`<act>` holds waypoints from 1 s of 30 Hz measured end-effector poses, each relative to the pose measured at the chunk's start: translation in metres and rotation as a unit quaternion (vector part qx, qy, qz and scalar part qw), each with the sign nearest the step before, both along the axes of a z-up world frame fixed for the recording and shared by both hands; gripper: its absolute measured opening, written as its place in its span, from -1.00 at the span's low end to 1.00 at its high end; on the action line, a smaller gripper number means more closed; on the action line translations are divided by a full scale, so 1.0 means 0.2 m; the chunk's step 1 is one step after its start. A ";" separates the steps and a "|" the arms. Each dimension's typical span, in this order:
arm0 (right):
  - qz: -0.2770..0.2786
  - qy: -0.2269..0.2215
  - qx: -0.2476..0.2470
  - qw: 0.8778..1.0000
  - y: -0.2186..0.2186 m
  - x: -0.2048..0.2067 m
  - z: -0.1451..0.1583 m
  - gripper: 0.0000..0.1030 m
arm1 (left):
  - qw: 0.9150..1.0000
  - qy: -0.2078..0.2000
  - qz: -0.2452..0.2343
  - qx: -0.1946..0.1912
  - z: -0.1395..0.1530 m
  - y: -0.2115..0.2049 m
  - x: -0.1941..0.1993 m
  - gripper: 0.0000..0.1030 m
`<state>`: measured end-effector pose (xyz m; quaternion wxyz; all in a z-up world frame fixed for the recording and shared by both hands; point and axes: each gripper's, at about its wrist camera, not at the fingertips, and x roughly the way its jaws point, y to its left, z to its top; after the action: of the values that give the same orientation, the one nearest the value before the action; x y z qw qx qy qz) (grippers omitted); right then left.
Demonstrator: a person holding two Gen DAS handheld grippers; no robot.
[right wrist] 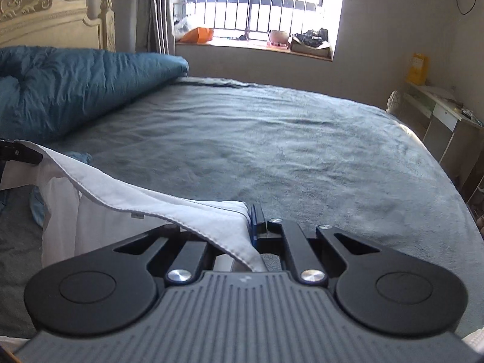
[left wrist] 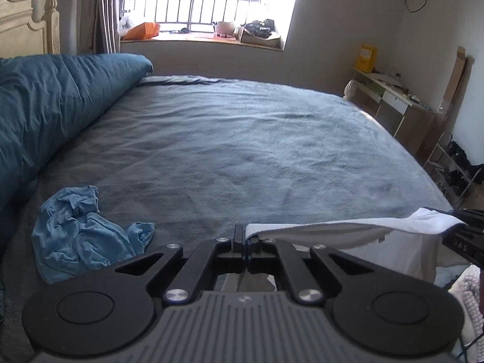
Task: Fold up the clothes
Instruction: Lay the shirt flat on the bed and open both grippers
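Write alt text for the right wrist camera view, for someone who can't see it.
The right gripper, shut on one end of a white garment, holds it stretched above a grey bed, while the left gripper pinches the far end at the left edge. Behind are a rolled blue duvet, a cream headboard and a bright barred window.

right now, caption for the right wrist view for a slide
Right gripper shut on a white garment stretched to the left gripper, above a grey bedspread.
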<state>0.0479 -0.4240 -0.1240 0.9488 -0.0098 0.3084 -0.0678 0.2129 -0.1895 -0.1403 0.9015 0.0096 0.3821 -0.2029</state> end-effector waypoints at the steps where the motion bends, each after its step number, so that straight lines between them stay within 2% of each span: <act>1: 0.001 0.011 0.001 1.000 -0.01 0.05 -0.07 -0.93 | 1.000 0.008 0.002 0.005 -0.09 -0.01 0.04 -0.96; 4: 0.004 0.041 -0.010 0.999 -0.02 0.21 -0.29 -0.93 | 1.000 0.018 0.001 0.024 -0.34 -0.06 0.15 -0.96; 8: 0.000 0.080 0.006 0.997 -0.06 0.38 -0.51 -0.94 | 0.999 0.031 0.006 0.042 -0.60 -0.12 0.29 -0.96; 12: 0.000 0.111 0.016 0.994 -0.11 0.51 -0.67 -0.94 | 0.998 0.035 0.008 0.059 -0.74 -0.16 0.38 -0.96; 16: 0.011 0.131 0.005 0.991 -0.11 0.65 -0.80 -0.94 | 0.996 0.034 0.009 0.079 -0.83 -0.19 0.47 -0.96; 22: 0.018 0.173 -0.005 0.985 -0.08 0.82 -1.04 -0.93 | 0.992 0.077 0.009 0.101 -1.04 -0.20 0.58 -0.91; 24: 0.020 0.171 -0.011 0.985 -0.07 0.83 -1.05 -0.90 | 0.991 0.092 0.011 0.097 -1.06 -0.19 0.59 -0.69; 26: 0.027 0.179 -0.014 0.983 -0.06 0.83 -1.04 -0.90 | 0.990 0.103 0.007 0.092 -1.06 -0.18 0.60 -0.62; 28: 0.041 0.190 -0.027 0.981 -0.07 0.84 -1.02 -0.86 | 0.990 0.112 -0.002 0.088 -1.04 -0.18 0.61 -0.38; 29: 0.047 0.197 -0.034 0.979 -0.07 0.84 -1.01 -0.70 | 0.990 0.116 -0.007 0.085 -1.03 -0.18 0.61 -0.18; 30: 0.047 0.204 -0.046 0.977 -0.07 0.85 -1.00 -0.43 | 0.989 0.120 -0.012 0.082 -1.01 -0.18 0.61 -0.10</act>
<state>0.2169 -0.4384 -0.3240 0.8667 -0.0815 0.4910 -0.0342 0.3356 -0.2263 -0.3430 0.8425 0.0638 0.5030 -0.1816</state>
